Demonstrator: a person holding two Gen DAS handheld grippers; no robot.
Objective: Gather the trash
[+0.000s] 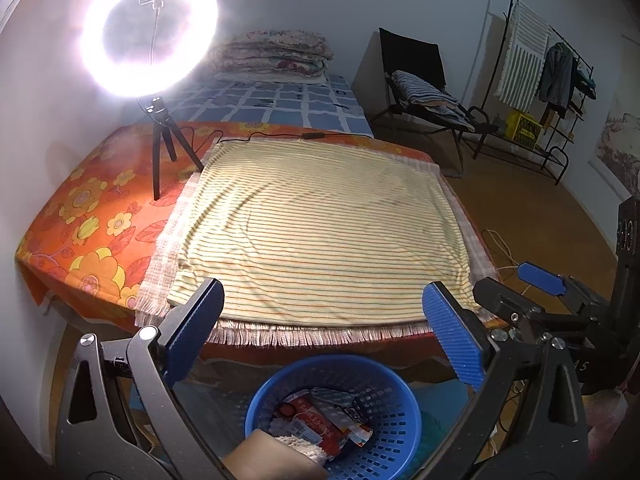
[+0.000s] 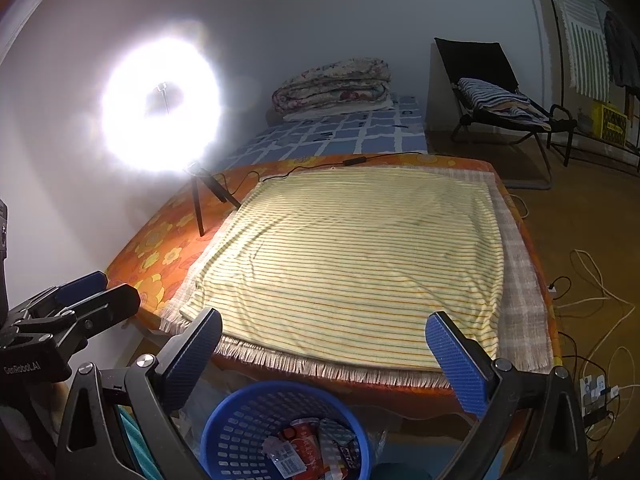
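I have both grippers hanging side by side over the near edge of the bed, each tilted down toward the blue basket point(image 1: 332, 408) on the floor below. My left gripper point(image 1: 324, 340) stands with its jaws spread wide and nothing between them — the blue pads frame only the fringe of the cloth and the basket's rim. My right gripper point(image 2: 328, 356) is just as wide apart and just as empty. The trash point(image 1: 320, 424) is already down in the basket: a red-and-white wrapper, some crumpled packets and a printed label lie heaped at the bottom, and a tan, blurred shape at the near rim in the left view is too close for me to name. The striped cloth point(image 1: 320, 224) lies flat across the bed with a fringed checked cloth point(image 1: 164, 264) peeking out under it, on an orange flowered sheet point(image 1: 92, 216). A ring light point(image 1: 150, 28) on a small tripod glares at the far left corner.
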